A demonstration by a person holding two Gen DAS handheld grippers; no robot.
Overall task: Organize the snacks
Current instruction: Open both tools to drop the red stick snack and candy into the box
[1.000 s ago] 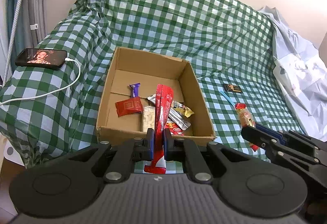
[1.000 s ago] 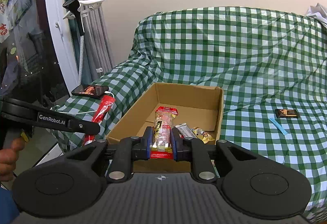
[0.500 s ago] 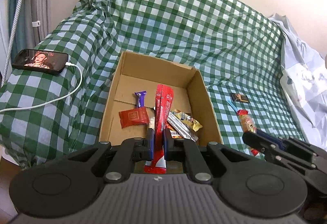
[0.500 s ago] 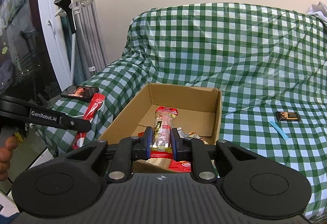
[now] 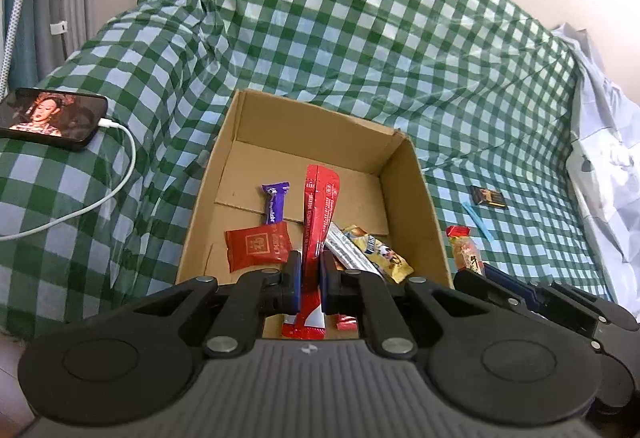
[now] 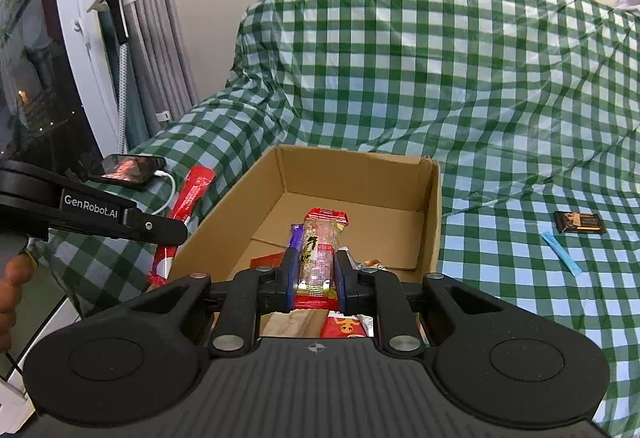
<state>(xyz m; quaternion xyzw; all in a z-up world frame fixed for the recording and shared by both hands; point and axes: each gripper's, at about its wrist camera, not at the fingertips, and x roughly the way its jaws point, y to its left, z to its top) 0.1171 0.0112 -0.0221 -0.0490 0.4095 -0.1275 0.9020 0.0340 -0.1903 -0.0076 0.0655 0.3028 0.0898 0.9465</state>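
An open cardboard box [image 5: 404,190] sits on a green checked cloth. A purple bar [image 5: 275,202], a red square packet [image 5: 258,248] and silver and yellow packets [image 5: 380,254] lie inside. My left gripper [image 5: 310,270] is shut on a long red stick packet [image 5: 320,206], held upright over the box's near edge. In the right wrist view it shows at the left [image 6: 176,232], beside the box [image 6: 434,222]. My right gripper [image 6: 318,266] is shut on a clear nut bar with red ends [image 6: 322,246], over the box's near part.
A phone [image 5: 52,116] on a white cable [image 5: 120,174] lies left of the box. A dark chocolate packet [image 6: 578,222] and a blue stick [image 6: 560,252] lie on the cloth to the right. Crumpled white sheets [image 5: 608,158] are far right. A person's hand [image 6: 12,278] holds the left gripper.
Both grippers have moved forward and a little down toward the box, each keeping its packet. The box now looms larger and closer under them.
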